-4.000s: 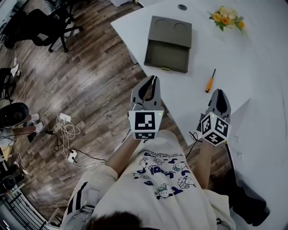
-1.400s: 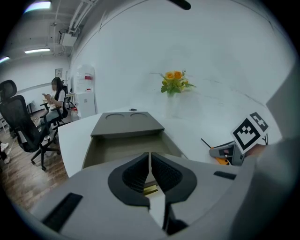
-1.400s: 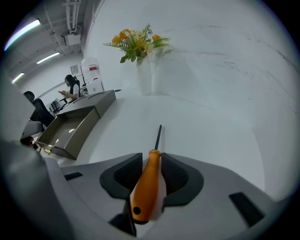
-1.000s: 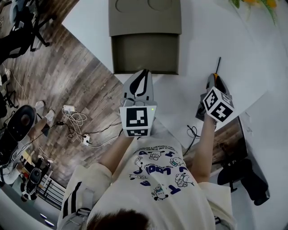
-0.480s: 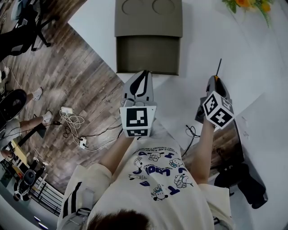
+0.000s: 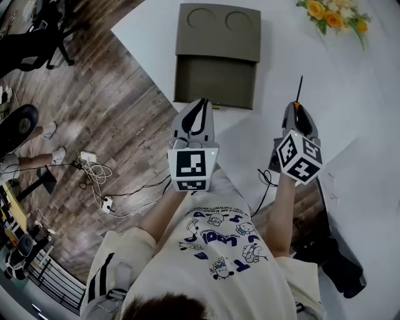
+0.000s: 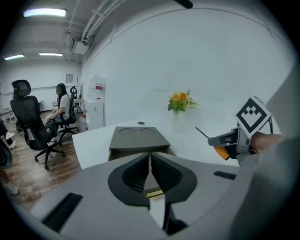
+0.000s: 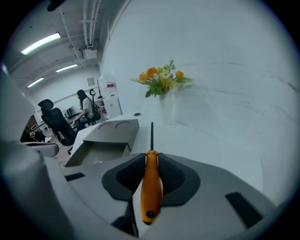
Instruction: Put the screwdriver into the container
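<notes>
My right gripper (image 6: 298, 107) is shut on the orange handle of the screwdriver (image 6: 299, 87), whose thin black shaft points away from me. In the right gripper view the handle (image 8: 151, 185) lies gripped between both pads, in line with the jaws. The olive-grey container (image 6: 217, 31) stands on the white table with its open drawer (image 8: 96, 154) pulled toward me, left of the screwdriver. My left gripper (image 6: 200, 105) hovers just in front of the drawer, shut on nothing (image 7: 149, 157). The left gripper view shows the right gripper (image 7: 229, 140) off to the right, holding the screwdriver.
A small bunch of orange and yellow flowers (image 6: 331, 19) stands at the table's far right. The table's left edge (image 6: 147, 69) drops to a wooden floor with cables (image 6: 94, 172). Office chairs (image 7: 33, 126) and a seated person are beyond.
Four seconds ago the screwdriver lay loose on the table ahead of the right gripper. The right gripper has since reached it and shut on its handle. The left gripper has moved closer to the drawer.
</notes>
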Available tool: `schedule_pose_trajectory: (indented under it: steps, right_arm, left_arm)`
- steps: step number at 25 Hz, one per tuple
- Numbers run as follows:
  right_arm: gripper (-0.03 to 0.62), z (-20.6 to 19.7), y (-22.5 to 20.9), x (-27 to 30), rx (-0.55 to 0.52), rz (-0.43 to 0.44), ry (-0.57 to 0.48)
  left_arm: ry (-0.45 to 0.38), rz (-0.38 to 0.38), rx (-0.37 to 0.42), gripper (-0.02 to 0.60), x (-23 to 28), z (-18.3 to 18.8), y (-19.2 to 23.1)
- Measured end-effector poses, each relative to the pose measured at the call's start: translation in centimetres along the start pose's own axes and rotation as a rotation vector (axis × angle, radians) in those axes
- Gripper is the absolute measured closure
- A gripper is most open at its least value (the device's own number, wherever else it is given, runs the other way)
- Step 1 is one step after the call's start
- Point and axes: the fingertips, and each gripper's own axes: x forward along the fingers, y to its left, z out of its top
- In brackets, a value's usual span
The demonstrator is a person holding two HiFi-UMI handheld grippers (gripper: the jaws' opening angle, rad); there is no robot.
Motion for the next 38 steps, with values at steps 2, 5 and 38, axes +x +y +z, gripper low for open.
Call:
schedule_pose_trajectory:
  steps: [2,5,38]
  right_arm:
    - [0.496,1.1,1.4,0.1,-0.025,0.022,-0.009]
    - [0.494,2.1,3.5,0.3,-0.062,0.059,-0.02]
    - [0.494,-0.2,17.6,7.3,-0.459,0.378,0.069]
  left_arm:
    - [-0.012,0.01,-0.012,0.552,-0.3,0.6,0.7]
    - [-0.031,0.031,-0.03,0.551,-0.9,1.2,1.8]
    - [-0.017,0.175,-0.164,0.552,-1.1,-1.6,7.6]
